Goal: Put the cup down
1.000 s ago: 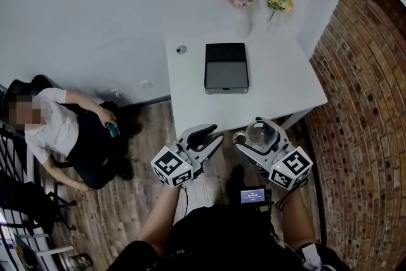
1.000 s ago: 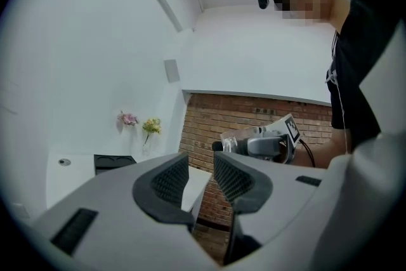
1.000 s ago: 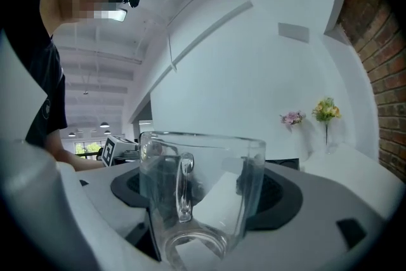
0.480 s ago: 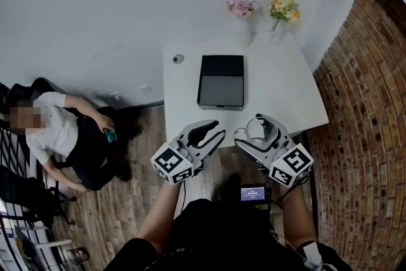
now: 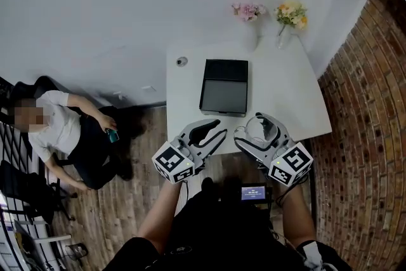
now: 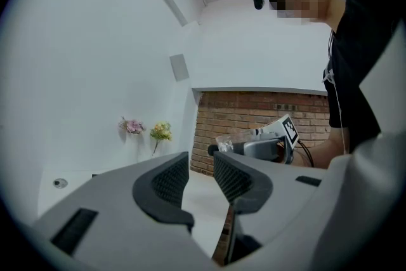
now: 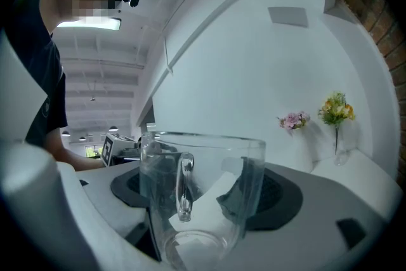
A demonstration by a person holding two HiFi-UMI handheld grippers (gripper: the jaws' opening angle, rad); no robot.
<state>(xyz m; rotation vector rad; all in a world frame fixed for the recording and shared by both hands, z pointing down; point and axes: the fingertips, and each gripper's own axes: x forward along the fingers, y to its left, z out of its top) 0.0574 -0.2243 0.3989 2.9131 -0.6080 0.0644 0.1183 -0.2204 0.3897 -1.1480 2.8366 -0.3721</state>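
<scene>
**Right gripper view: clear cup held wide in the jaws, white table just ahead**

The right gripper [image 7: 202, 192] had its jaws spread wide around a clear glass cup [image 7: 212, 155], with a dark pad pressed against either side of the wall. The cup stood upright and empty, its handle turned back toward the camera. The grip looked chosen to keep the base level and free for setting down. In the head view the gripper pointed forward with the cup at about the near edge of the white table [image 5: 282, 95]. Whether the cup had cleared that edge could not be told. It hung in the air and touched nothing but the pads.

Just to its left, the left gripper [image 6: 200, 178] pointed the same way. Its jaws were a narrow gap apart with nothing between them, and it appeared to be kept alongside as a spare hand.

Farther ahead of both grippers lay a flat black box [image 5: 224, 95] in the middle of the table. Bare tabletop to the right of it looked the likeliest landing spot. Beyond the box, at the table's far edge against the white wall, stood pink flowers [image 5: 248, 9] and yellow flowers [image 5: 292, 13]. A brick wall [image 5: 374, 111] ran along the right side. Well off to the left, a seated person [image 5: 63, 130] took no part.
</scene>
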